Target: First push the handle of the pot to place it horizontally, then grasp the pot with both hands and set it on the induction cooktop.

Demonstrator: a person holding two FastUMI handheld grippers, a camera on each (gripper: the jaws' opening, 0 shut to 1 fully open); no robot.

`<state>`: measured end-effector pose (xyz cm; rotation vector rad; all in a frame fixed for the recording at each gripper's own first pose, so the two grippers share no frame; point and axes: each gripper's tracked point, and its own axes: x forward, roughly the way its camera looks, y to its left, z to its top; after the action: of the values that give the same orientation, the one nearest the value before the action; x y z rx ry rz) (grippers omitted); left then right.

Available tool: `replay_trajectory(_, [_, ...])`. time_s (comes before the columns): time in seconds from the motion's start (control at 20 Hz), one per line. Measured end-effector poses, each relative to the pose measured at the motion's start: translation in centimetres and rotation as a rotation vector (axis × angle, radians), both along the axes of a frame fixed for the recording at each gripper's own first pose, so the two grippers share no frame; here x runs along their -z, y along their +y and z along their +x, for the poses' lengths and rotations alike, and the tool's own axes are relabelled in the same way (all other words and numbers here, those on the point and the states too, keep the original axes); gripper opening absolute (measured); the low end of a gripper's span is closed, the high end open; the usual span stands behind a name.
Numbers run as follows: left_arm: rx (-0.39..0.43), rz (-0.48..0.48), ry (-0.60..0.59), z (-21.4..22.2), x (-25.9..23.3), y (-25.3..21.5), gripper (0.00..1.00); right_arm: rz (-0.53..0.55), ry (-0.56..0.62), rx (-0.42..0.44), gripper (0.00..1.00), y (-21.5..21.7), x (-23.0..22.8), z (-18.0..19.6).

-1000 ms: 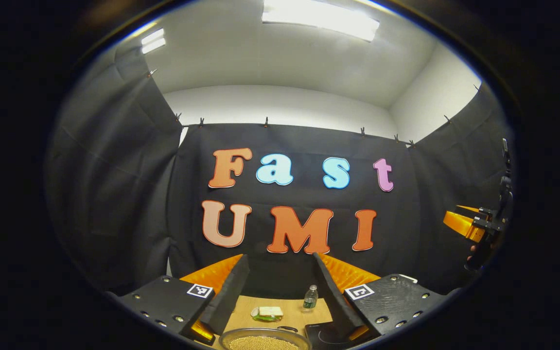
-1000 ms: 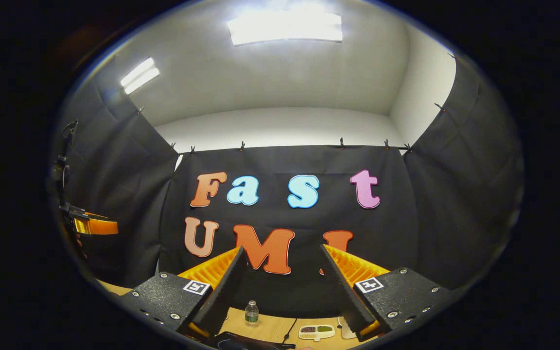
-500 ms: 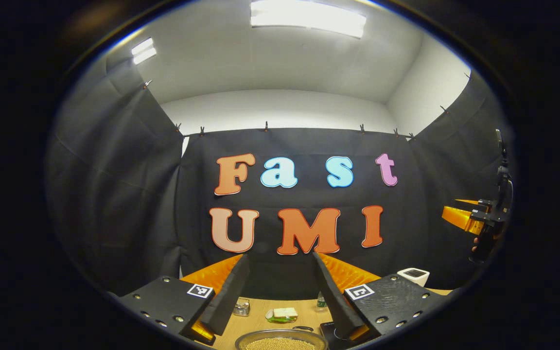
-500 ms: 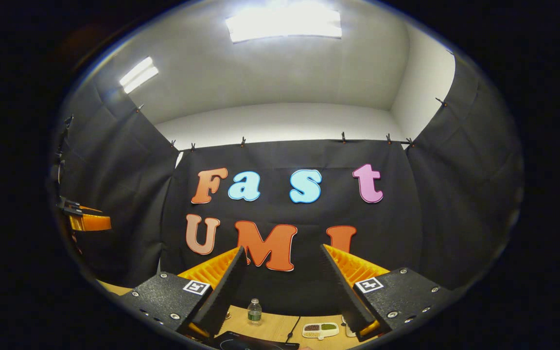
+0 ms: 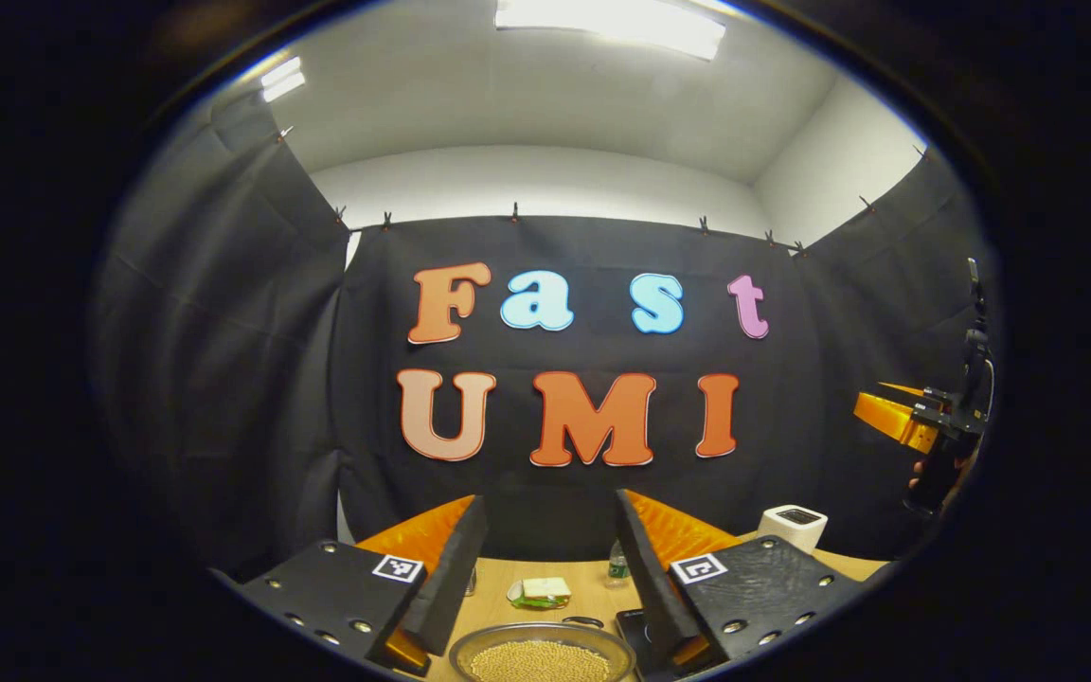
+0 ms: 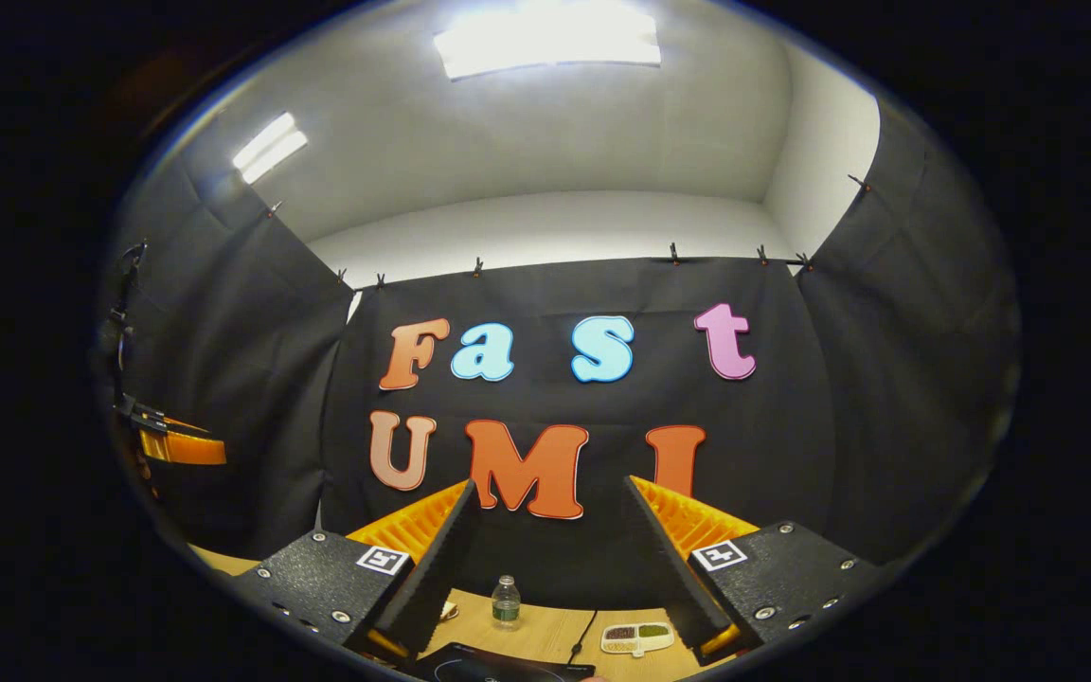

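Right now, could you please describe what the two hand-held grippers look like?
Each hand-held gripper, left and right, has black textured base plates with screws, a square black-and-white marker on each, and two black-padded fingers backed by ribbed orange plastic.

Your wooden desk, pot of yellow grains, black cooktop, water bottle, sectioned tray, white box

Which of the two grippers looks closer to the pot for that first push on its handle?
Probably left: the pot lies just below the open left gripper, while the right gripper faces the cooktop.
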<state>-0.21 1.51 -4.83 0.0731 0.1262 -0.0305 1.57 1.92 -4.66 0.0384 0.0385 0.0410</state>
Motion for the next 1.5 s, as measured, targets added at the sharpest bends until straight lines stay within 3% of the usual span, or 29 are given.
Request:
replay_trajectory(0.05, [0.006, -0.008, 0.019, 0.3, 0.8, -0.1, 0.72, 0.001, 0.000, -0.005, 0.93, 0.2, 0.3, 0.0])
replay_trajectory(0.25, [0.014, -0.024, 0.133, 0.2, 5.1, 0.2, 0.26, -0.012, 0.016, -0.025, 0.93, 0.8, 2.0, 0.1])
replay_trajectory(0.3, [0.002, -0.028, 0.165, 0.1, 6.1, 0.4, 0.22, -0.016, 0.017, -0.031, 0.93, 1.0, 2.3, -0.1])
replay_trajectory(0.35, [-0.002, -0.030, 0.199, 0.2, 7.5, 0.7, 0.11, -0.017, 0.016, -0.030, 0.93, 1.1, 2.5, -0.1])
replay_trajectory(0.45, [-0.020, -0.036, 0.273, -0.2, 10.1, 1.4, 0.05, -0.019, 0.013, -0.029, 0.93, 1.3, 3.1, 0.0])
replay_trajectory(0.8, [-0.099, -0.065, 0.543, -3.2, 19.0, 3.7, 0.02, -0.035, 0.043, -0.049, 0.93, 2.5, 6.1, 0.0])
replay_trajectory(0.85, [-0.105, -0.079, 0.583, -3.7, 20.3, 3.8, 0.03, -0.038, 0.049, -0.049, 0.97, 2.6, 6.6, 0.1])
replay_trajectory(0.9, [-0.115, -0.095, 0.620, -4.3, 21.4, 3.9, 0.03, -0.040, 0.056, -0.050, 0.93, 2.7, 7.1, 0.1])
replay_trajectory(1.15, [-0.175, -0.181, 0.824, -7.9, 27.1, 5.2, 0.03, -0.041, 0.094, -0.057, 0.93, 2.9, 9.4, 0.1])
replay_trajectory(1.5, [-0.242, -0.288, 1.005, -12.3, 30.9, 5.4, 0.03, -0.060, 0.137, -0.076, 0.93, 3.6, 12.2, 0.2])
